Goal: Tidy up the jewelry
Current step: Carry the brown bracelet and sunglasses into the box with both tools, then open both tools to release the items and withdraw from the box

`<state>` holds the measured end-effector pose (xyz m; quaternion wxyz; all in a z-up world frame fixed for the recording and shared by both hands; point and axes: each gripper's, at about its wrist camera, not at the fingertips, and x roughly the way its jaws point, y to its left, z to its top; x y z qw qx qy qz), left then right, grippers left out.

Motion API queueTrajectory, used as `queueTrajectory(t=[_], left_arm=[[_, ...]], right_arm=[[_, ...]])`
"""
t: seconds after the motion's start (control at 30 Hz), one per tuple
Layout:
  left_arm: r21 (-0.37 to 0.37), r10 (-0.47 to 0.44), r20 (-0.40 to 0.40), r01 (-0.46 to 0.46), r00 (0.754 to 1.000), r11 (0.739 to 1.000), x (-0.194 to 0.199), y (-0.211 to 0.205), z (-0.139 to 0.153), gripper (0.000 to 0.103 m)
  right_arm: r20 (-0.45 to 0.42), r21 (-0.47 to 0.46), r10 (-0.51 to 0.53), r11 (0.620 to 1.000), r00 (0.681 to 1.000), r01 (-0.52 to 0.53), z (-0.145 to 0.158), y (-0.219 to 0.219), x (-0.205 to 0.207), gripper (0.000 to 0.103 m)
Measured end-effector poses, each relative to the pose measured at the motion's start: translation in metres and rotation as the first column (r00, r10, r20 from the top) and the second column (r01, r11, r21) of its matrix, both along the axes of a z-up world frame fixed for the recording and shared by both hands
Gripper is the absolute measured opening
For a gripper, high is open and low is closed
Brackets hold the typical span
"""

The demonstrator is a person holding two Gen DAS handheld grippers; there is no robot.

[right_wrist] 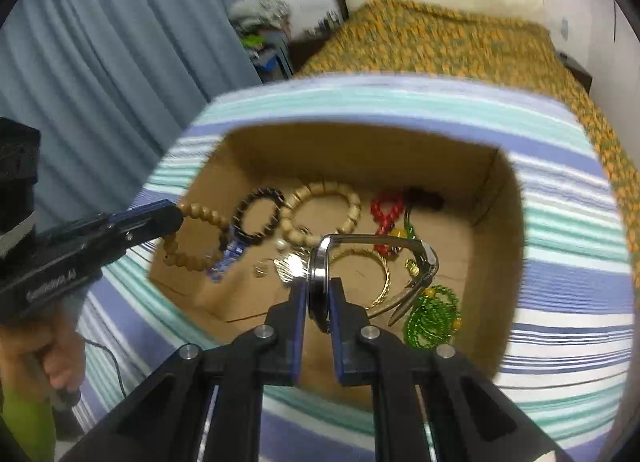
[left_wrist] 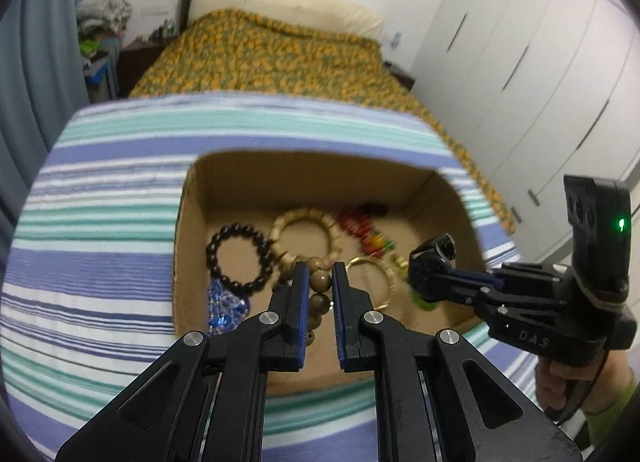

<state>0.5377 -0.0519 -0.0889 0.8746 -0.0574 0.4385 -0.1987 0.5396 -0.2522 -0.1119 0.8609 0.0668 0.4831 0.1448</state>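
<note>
An open brown cardboard box [left_wrist: 224, 181] is seen on a cloth striped in blue, white and mint green [left_wrist: 100, 229], with striped cloth exposed on every side of its rim. Inside, the jewellery is gathered toward the middle and near side, while bare cardboard floor is left along the far wall.

The left gripper [left_wrist: 320, 282] is held over the near-left rim, its blue-padded fingers closed on a bracelet of round tan wooden beads [right_wrist: 196, 238], which hangs from them above the box floor. The right gripper [right_wrist: 318, 298] is held over the near-right part of the box, its fingers clamped on the round case of a silver metal wristwatch [right_wrist: 320, 274], whose band arcs out to the right.

On the floor lie a dark brown beaded bracelet [left_wrist: 238, 256], a pale cream bracelet of barrel beads [left_wrist: 306, 236], a red beaded strand [left_wrist: 354, 225], a thin gold bangle [right_wrist: 368, 278], a clump of blue faceted crystal beads [left_wrist: 226, 306] and a green glass bead bracelet [right_wrist: 432, 316].

Behind the cloth a bed with an orange and green patterned cover [left_wrist: 272, 49] is visible, blue-grey curtains [right_wrist: 100, 53] at the left and white wardrobe doors [left_wrist: 532, 61] at the right.
</note>
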Motion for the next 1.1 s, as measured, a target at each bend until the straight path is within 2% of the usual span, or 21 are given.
queueTrajectory(t=[0.13, 0.2, 0.23, 0.27, 0.3, 0.33, 0.37, 0.43, 0.5, 0.57, 0.63, 0.7, 0.77, 0.8, 0.83, 0.9, 0.97, 1.03, 1.1], left_arm=[[0.044, -0.003, -0.035, 0.004, 0.999, 0.999, 0.003, -0.003, -0.020, 0.011], [0.060, 0.001, -0.032, 0.001, 0.999, 0.998, 0.001, -0.004, -0.022, 0.011], [0.065, 0.006, -0.030, -0.004, 1.000, 0.998, -0.001, -0.004, -0.022, 0.018], [0.069, 0.012, -0.029, -0.010, 0.999, 0.998, -0.002, -0.003, -0.021, 0.034], [0.071, 0.023, -0.025, -0.021, 0.999, 0.997, -0.002, -0.002, -0.020, 0.043], [0.075, 0.034, -0.015, -0.033, 0.999, 0.997, -0.004, -0.001, -0.016, 0.060], [0.079, 0.043, -0.003, -0.043, 0.999, 0.996, -0.005, 0.000, -0.012, 0.067], [0.087, 0.052, 0.028, -0.054, 0.998, 0.995, -0.012, 0.002, 0.001, 0.071], [0.105, 0.058, 0.059, -0.064, 0.997, 0.992, -0.020, 0.001, 0.017, 0.081], [0.135, 0.064, 0.128, -0.081, 0.990, 0.987, -0.036, -0.001, 0.039, 0.092], [0.171, 0.074, 0.194, -0.108, 0.978, 0.979, -0.052, -0.006, 0.058, 0.101], [0.215, 0.091, 0.274, -0.153, 0.958, 0.964, -0.069, -0.011, 0.075, 0.102], [0.272, 0.123, 0.345, -0.224, 0.930, 0.936, -0.089, -0.018, 0.093, 0.102], [0.278, 0.131, 0.356, -0.239, 0.925, 0.930, -0.094, -0.020, 0.098, 0.102], [0.284, 0.151, 0.364, -0.264, 0.919, 0.922, -0.101, -0.020, 0.103, 0.103], [0.278, 0.184, 0.376, -0.300, 0.908, 0.913, -0.113, -0.021, 0.108, 0.103], [0.234, 0.173, 0.351, -0.265, 0.920, 0.935, -0.121, -0.018, 0.109, 0.103], [0.216, 0.169, 0.306, -0.241, 0.937, 0.946, -0.121, -0.018, 0.108, 0.103], [0.184, 0.190, 0.272, -0.245, 0.943, 0.952, -0.122, -0.014, 0.105, 0.103]], right_arm=[[-0.079, 0.006, -0.018, 1.000, 0.997, 0.018, -0.028, 0.000, 0.018, 0.014], [-0.087, 0.005, -0.025, 1.000, 0.996, 0.025, -0.032, -0.001, 0.018, 0.016], [-0.084, 0.002, -0.031, 1.000, 0.996, 0.031, -0.031, -0.002, 0.019, 0.017], [-0.082, -0.001, -0.033, 0.999, 0.996, 0.033, -0.031, -0.003, 0.018, 0.019], [-0.073, -0.004, -0.038, 0.999, 0.997, 0.038, -0.028, -0.003, 0.017, 0.025], [-0.064, -0.009, -0.042, 0.999, 0.997, 0.042, -0.025, -0.003, 0.017, 0.031], [-0.047, -0.018, -0.046, 0.999, 0.998, 0.046, -0.018, -0.003, 0.015, 0.036], [-0.009, -0.037, -0.051, 0.998, 0.999, 0.051, -0.003, -0.003, 0.009, 0.036], [0.032, -0.053, -0.051, 0.997, 0.998, 0.053, 0.017, -0.004, -0.002, 0.038], [0.083, -0.067, -0.049, 0.996, 0.995, 0.055, 0.037, -0.004, -0.015, 0.046], [0.141, -0.084, -0.047, 0.995, 0.989, 0.059, 0.056, -0.003, -0.030, 0.060], [0.207, -0.097, -0.046, 0.993, 0.977, 0.068, 0.075, -0.002, -0.047, 0.065], [0.264, -0.105, -0.057, 0.991, 0.963, 0.087, 0.092, -0.002, -0.065, 0.078], [0.278, -0.095, -0.058, 0.992, 0.959, 0.088, 0.096, -0.001, -0.071, 0.089], [0.273, -0.083, -0.052, 0.994, 0.961, 0.078, 0.100, -0.001, -0.078, 0.095], [0.285, -0.064, -0.060, 0.995, 0.957, 0.082, 0.105, -0.001, -0.088, 0.098], [0.323, -0.083, -0.077, 0.991, 0.943, 0.109, 0.111, -0.001, -0.099, 0.102], [0.344, -0.125, -0.077, 0.984, 0.936, 0.127, 0.115, 0.002, -0.108, 0.102], [0.346, -0.126, -0.076, 0.984, 0.935, 0.127, 0.115, 0.003, -0.111, 0.102]])
